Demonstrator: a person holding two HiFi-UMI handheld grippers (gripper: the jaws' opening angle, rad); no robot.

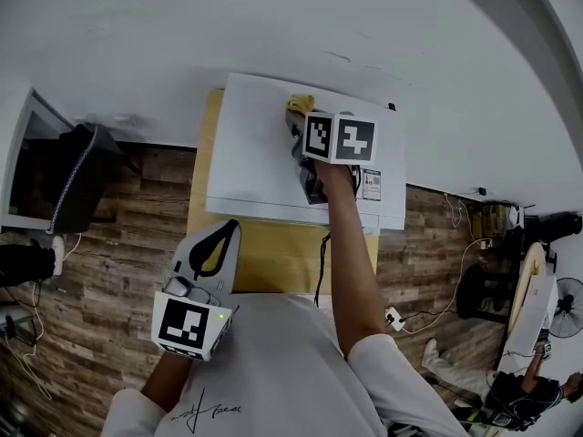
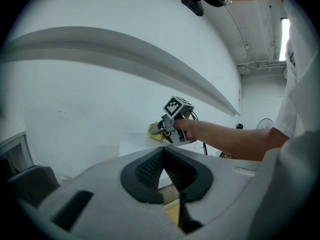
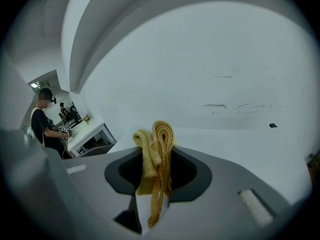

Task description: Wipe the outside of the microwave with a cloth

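A white microwave (image 1: pixel 255 167) sits on a wooden table (image 1: pixel 273 258) against the white wall. My right gripper (image 1: pixel 295 121) is over the microwave's top near its back edge, shut on a folded yellow cloth (image 3: pixel 156 151). The cloth (image 1: pixel 301 104) pokes out ahead of the jaws toward the wall. From the left gripper view the cloth (image 2: pixel 154 131) and right gripper (image 2: pixel 159 130) show above the microwave's top (image 2: pixel 137 143). My left gripper (image 1: pixel 219 244) hangs near my body at the table's front left corner, jaws together with nothing between them.
A black chair (image 1: pixel 77 176) stands left of the table beside a white desk (image 1: pixel 23 157). A label (image 1: pixel 371 185) marks the microwave's right side. A black cable (image 1: pixel 321 271) hangs down over the table. Wood-patterned floor lies on both sides. Another person (image 3: pixel 44 121) stands far off.
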